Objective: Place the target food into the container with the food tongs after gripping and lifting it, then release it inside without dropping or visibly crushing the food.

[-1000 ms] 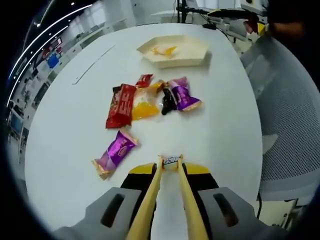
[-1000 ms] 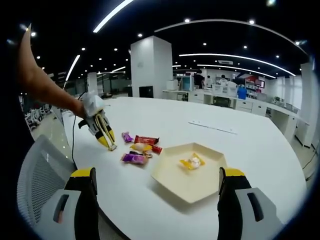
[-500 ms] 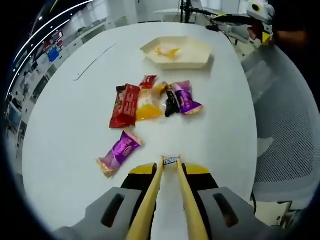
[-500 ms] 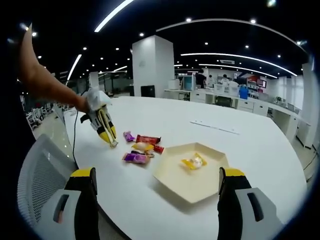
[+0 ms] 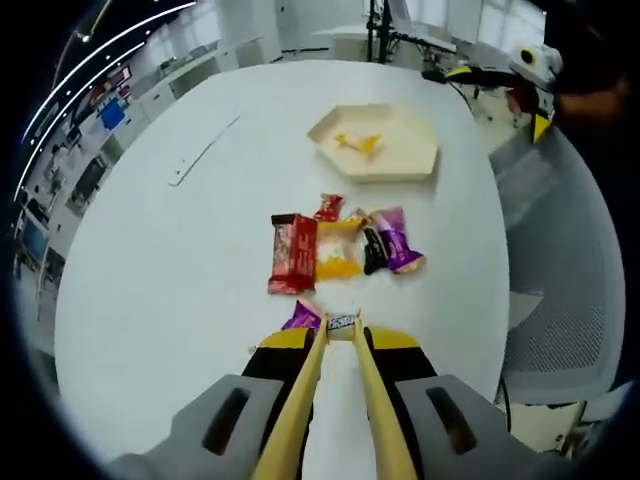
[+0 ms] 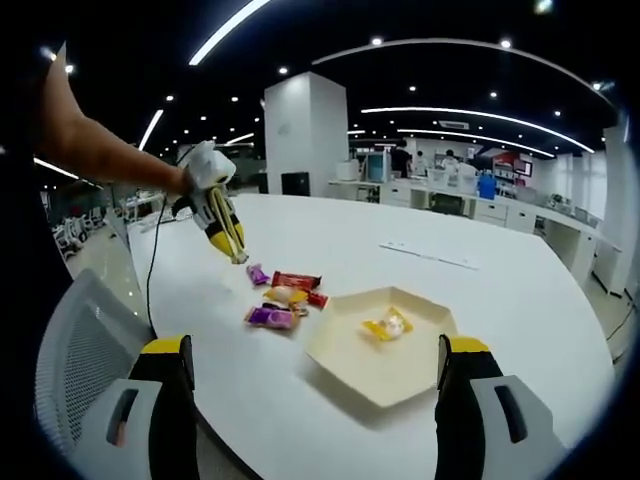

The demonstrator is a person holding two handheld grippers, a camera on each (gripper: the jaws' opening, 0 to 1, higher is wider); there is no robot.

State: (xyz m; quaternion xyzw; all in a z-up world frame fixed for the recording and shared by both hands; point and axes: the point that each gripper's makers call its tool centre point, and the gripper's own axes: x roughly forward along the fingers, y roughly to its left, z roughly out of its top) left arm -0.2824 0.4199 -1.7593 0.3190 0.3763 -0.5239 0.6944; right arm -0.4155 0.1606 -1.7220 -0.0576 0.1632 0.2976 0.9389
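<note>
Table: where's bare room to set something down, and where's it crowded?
Bare: the wide table stretch left of the red wrapper, out to the white strip; also most of the tray floor beside its yellow candy. Crowded: the wrapper cluster between tray and tongs.

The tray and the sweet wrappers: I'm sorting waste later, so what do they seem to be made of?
The tray looks like matte cream plastic or moulded pulp; no shine, so it's unclear which. The sweet wrappers look like glossy printed plastic film, with bright glints and crimped ends.

The yellow tongs hide most of the purple packet; the pinched wrapper's print is unreadable.
</note>
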